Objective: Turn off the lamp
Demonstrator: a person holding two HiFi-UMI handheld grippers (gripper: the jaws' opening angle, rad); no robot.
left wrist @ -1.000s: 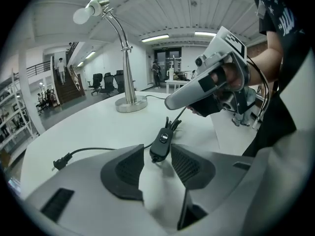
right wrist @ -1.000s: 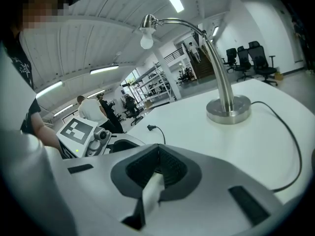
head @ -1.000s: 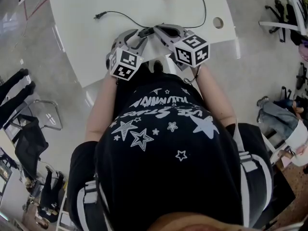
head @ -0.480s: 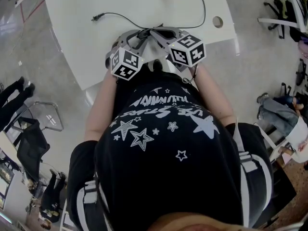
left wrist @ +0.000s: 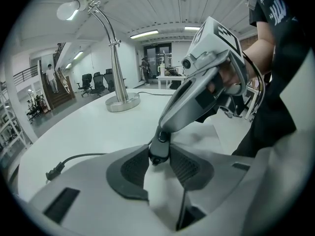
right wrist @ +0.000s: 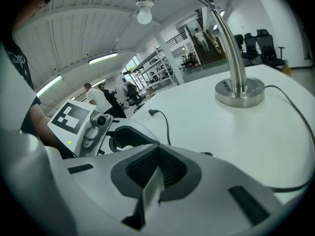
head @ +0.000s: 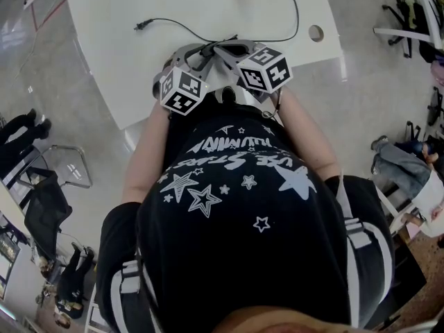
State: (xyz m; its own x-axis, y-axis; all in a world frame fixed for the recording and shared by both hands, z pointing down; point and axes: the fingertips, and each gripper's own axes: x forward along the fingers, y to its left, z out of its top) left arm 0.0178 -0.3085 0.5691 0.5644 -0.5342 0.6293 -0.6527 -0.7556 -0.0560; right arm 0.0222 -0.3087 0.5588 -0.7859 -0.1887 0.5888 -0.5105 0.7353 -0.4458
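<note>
Here we are leaning over a white table (head: 125, 40), and the chrome lamp (left wrist: 116, 58) is standing at its far edge. Our left gripper (left wrist: 159, 157) has just been closing and is pinching the black switch (left wrist: 157, 152) on the lamp's cord (head: 173, 25). Our right gripper (right wrist: 158, 154), jaws together, is touching that switch from above.
</note>
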